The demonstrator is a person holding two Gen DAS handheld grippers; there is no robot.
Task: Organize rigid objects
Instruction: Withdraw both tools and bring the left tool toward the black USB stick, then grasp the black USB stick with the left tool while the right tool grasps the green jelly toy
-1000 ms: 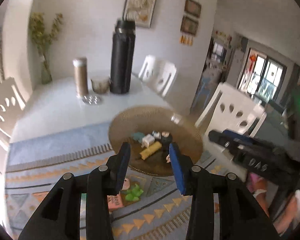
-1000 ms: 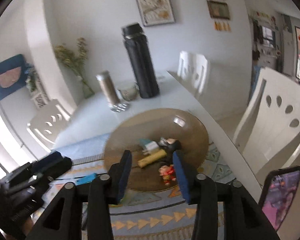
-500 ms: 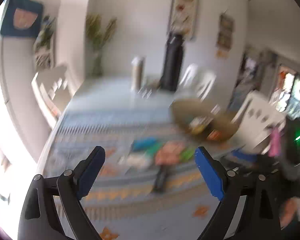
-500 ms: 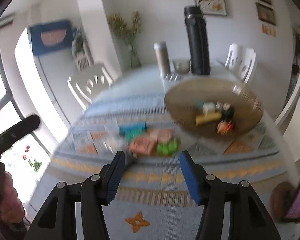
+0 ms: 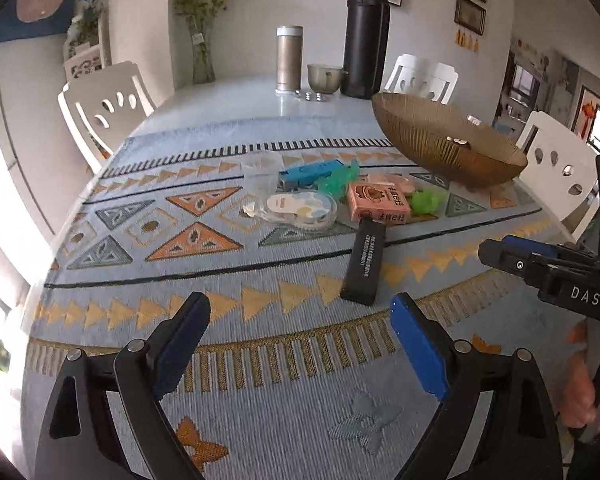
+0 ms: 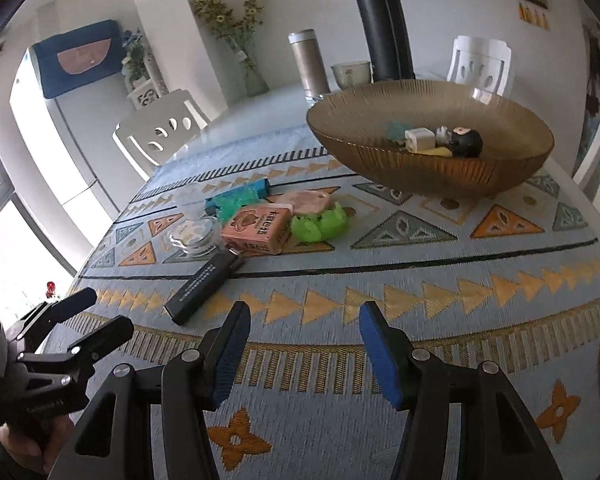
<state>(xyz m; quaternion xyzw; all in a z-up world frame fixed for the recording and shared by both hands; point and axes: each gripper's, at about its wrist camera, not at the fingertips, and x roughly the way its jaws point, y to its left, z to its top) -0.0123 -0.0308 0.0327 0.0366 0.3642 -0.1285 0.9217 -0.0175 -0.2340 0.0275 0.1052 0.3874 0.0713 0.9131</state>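
Fingers on both tools are standing apart with nothing between them: the left gripper (image 5: 300,344) has just been opening wide and is empty, and the right gripper (image 6: 302,354) has been parting a little too, likewise released. A second ago both were looking down into the bowl from above; now they are hanging low over the patterned mat (image 5: 260,420) — so I judge a drop-off is finished and the next pick is being lined up.

From the left gripper, the black lighter (image 5: 364,260) is lying nearest, at about one o'clock, flat on the mat. Beyond it at twelve to one o'clock the loose cluster is waiting: a clear tape dispenser (image 5: 300,208), a pink box (image 5: 378,202), a green toy (image 5: 428,200) and a blue lighter (image 5: 308,172), crowded together and partly touching.

At two o'clock the amber bowl (image 5: 440,136) is sitting on the mat. The right wrist view is showing its contents — a white cube (image 6: 419,139), a dark round figure (image 6: 466,142), something yellow and something teal, bunched at the bottom.
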